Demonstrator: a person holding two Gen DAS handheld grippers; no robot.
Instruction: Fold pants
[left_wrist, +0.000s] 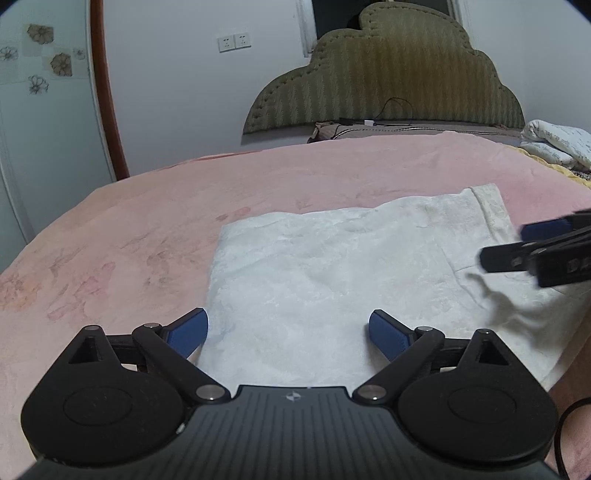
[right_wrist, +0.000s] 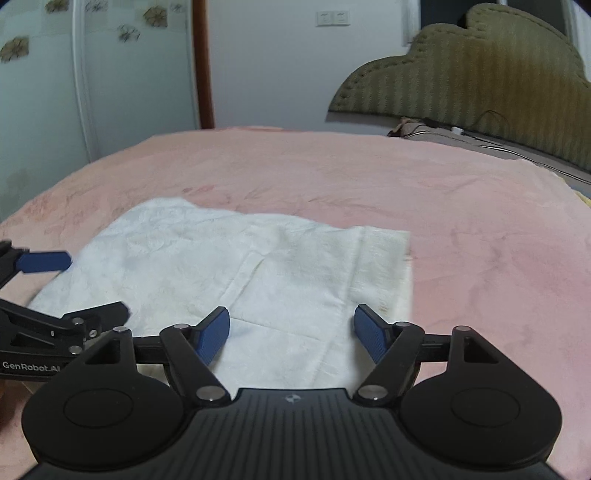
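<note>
White fleecy pants (left_wrist: 332, 266), folded into rectangle, lie flat on pink blanket-covered bed (left_wrist: 147, 229), near edge. I hold left gripper (left_wrist: 288, 328) over near-left corner, fingers spread wide, gripping nothing. Right gripper (right_wrist: 291, 328) over near-right part, fingers equally apart, empty. My guess: next fold pending or final smoothing. Advice: pinch both near corners together, lift low, carry evenly to far edge. Near hem hidden under gripper bodies; layer count unclear; waistband end blurred.
</note>
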